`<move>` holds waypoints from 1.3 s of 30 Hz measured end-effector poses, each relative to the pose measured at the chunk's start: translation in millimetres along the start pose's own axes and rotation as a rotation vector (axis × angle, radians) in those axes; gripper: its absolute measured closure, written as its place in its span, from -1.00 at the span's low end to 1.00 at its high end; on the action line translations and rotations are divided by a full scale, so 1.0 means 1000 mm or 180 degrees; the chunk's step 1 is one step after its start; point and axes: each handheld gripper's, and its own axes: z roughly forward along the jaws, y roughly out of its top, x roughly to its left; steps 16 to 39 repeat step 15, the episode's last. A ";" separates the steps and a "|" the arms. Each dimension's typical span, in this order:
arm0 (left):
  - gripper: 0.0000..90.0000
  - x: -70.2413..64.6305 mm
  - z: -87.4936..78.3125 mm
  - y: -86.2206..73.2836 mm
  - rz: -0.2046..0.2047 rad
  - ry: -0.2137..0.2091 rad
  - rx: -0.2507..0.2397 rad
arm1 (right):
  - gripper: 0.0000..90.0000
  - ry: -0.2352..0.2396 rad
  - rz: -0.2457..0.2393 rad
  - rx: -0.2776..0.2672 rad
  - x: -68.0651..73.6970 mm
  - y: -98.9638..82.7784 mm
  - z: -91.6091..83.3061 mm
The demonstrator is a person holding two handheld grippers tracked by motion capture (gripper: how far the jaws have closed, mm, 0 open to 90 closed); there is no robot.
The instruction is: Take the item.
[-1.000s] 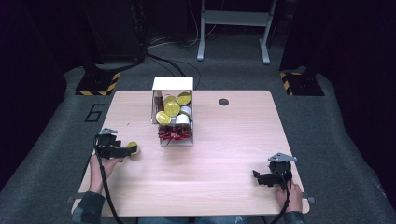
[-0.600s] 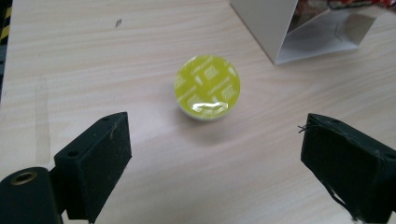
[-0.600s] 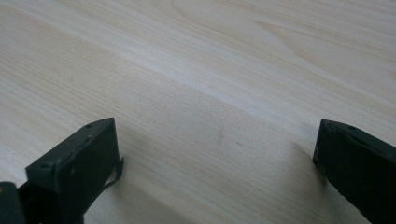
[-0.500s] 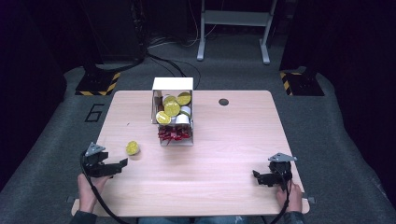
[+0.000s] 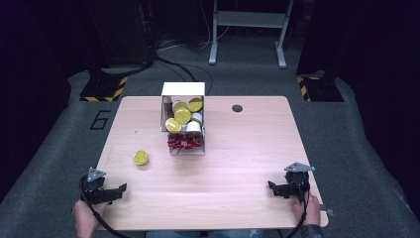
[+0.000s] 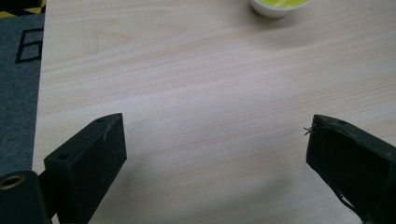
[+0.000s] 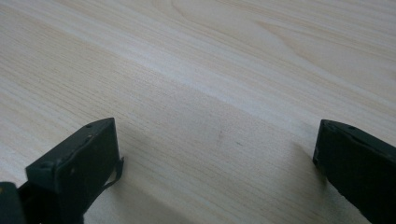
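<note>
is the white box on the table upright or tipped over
Tipped over. The white box lies on its side on the table, opening facing the person, with yellow-lidded cups and red packets spilling out.

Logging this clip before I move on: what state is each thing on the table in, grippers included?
Left gripper: open, holding nothing.
Right gripper: open, holding nothing.
White box: lying on its side, mouth facing the person, yellow-lidded cups and red items inside.
Loose cup: upright on the table, apart from the box.
</note>
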 end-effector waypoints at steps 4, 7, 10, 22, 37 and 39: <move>-0.90 0.000 0.004 -0.004 0.0045 0.0064 0.0025 | -1.00 -0.0002 0.0007 -0.0002 0.000 0.000 0.000; -0.92 -0.001 0.006 -0.005 0.0050 0.0091 -0.0008 | -1.00 -0.0001 0.0001 -0.0001 0.000 0.000 0.000; -0.95 0.000 0.007 -0.005 0.0057 0.0094 -0.0028 | -1.00 0.0000 0.0001 0.0001 0.000 0.000 0.000; -0.97 -0.001 0.008 -0.005 0.0029 0.0078 -0.0039 | -1.00 0.0000 0.0000 0.0001 0.000 0.000 0.000; -0.97 -0.001 0.008 -0.005 0.0029 0.0078 -0.0039 | -1.00 0.0000 0.0000 0.0001 0.000 0.000 0.000; -0.97 -0.001 0.008 -0.005 0.0029 0.0078 -0.0039 | -1.00 0.0000 0.0000 0.0001 0.000 0.000 0.000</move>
